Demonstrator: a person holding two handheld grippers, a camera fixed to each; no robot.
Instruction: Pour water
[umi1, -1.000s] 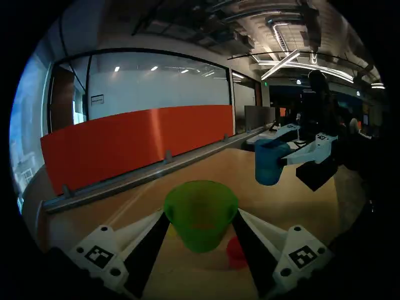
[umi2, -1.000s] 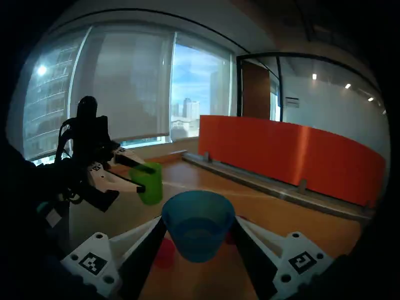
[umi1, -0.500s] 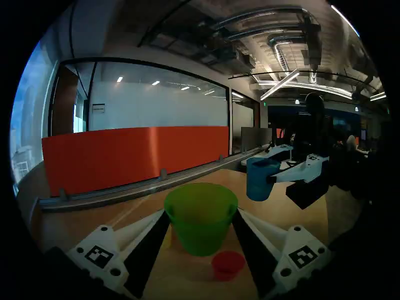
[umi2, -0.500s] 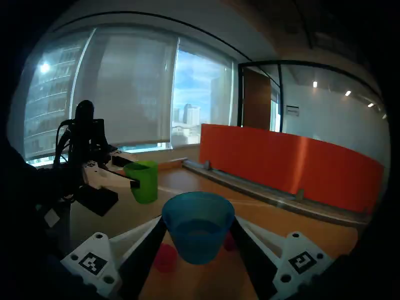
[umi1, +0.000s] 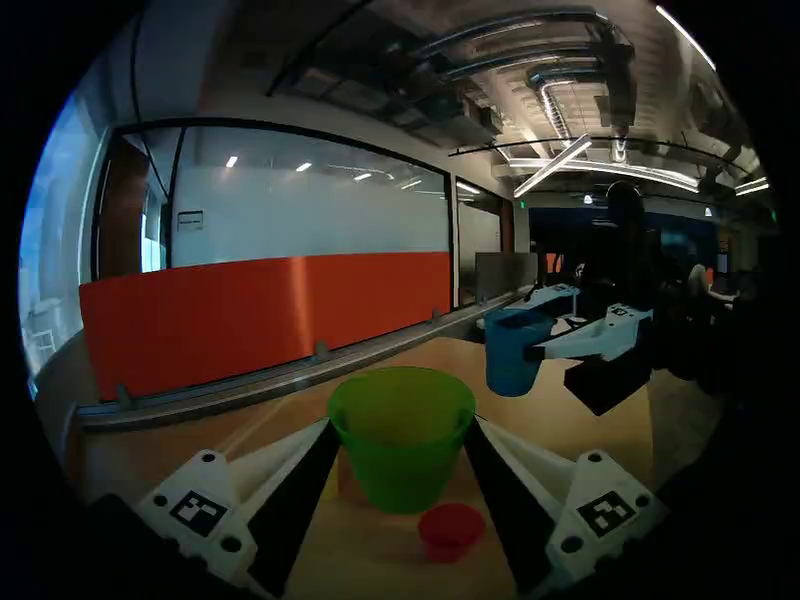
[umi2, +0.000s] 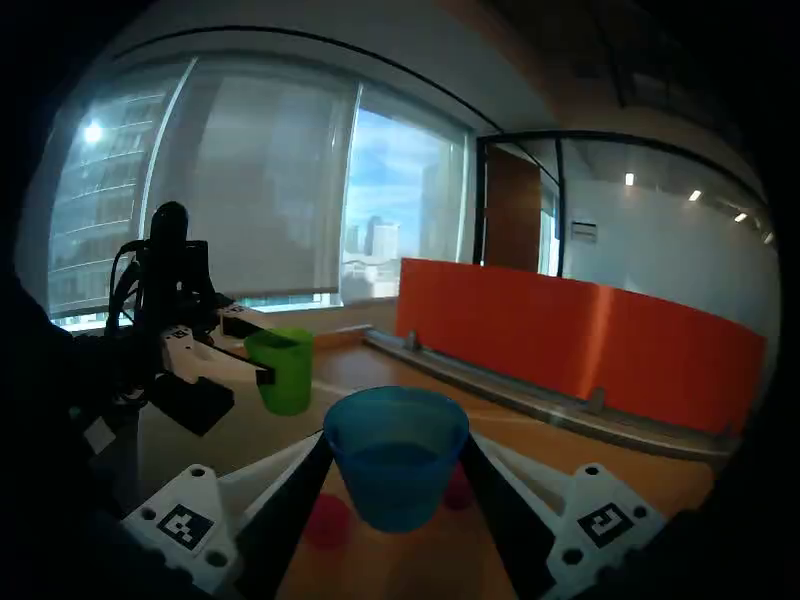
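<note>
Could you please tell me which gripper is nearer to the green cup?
Left. The left gripper grips the green cup between its fingers; the right gripper holds the blue cup, off to one side and clear of the green one.

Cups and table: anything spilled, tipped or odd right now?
Nothing stands out. The green cup sits upright in the left tool, the blue cup upright in the right tool, the small red cup stands on the table, and no spill shows.
</note>
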